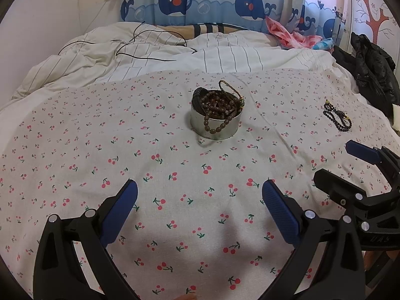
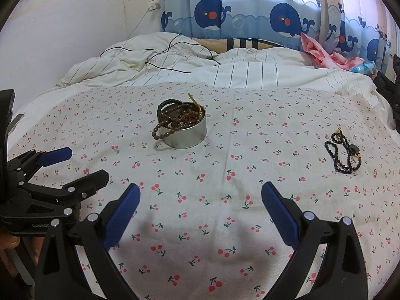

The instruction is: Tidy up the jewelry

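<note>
A round metal tin point(image 1: 217, 127) point(image 2: 190, 137) stands on the cherry-print cloth point(image 1: 150, 165) point(image 2: 250, 135), filled with brown bead strings point(image 1: 217, 107) point(image 2: 175, 122) and a black braided band; one bead loop hangs over its near wall. A black bead necklace point(image 1: 337, 117) point(image 2: 343, 153) lies loose on the cloth to the right. My left gripper point(image 1: 200, 200) is open, empty, well short of the tin. My right gripper point(image 2: 200, 201) is open and empty too, with the necklace ahead to its right. Each gripper shows in the other's view: the right gripper point(image 1: 337, 162) and the left gripper point(image 2: 82, 165).
Behind the cloth lies a rumpled striped duvet point(image 1: 175, 57) with a black cable point(image 1: 150, 47) across it. A whale-print curtain point(image 1: 212, 2) hangs at the back. Pink clothing point(image 1: 287, 35) and a black jacket point(image 1: 370, 67) sit at the right edge of the bed.
</note>
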Demonstrator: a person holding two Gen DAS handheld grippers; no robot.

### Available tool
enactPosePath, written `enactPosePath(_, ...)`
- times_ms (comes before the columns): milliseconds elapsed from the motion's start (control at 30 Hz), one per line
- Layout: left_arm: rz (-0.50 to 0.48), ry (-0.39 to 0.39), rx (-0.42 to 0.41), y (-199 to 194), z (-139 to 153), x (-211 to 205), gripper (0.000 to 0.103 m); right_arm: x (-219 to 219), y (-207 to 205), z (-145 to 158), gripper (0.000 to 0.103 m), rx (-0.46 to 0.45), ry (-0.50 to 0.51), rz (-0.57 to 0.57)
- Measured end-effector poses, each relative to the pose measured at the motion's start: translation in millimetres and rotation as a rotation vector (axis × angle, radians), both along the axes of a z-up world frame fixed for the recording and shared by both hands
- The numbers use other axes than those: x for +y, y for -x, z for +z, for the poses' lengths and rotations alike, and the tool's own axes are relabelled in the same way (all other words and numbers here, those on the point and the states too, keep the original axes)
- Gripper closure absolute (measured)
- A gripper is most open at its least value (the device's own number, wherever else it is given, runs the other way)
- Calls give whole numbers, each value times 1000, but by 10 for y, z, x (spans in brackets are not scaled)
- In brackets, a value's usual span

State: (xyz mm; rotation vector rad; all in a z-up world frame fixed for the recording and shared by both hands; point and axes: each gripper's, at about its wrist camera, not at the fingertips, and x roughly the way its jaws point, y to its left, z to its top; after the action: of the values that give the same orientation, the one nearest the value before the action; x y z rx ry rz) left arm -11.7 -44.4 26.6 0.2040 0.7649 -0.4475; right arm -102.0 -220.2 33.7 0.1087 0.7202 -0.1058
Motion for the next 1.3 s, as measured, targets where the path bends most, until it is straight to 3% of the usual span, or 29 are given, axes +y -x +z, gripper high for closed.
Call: enactPosePath(1300, 10, 1, 19, -23, -54, 8, 7, 34, -20, -14, 9, 5, 2, 12)
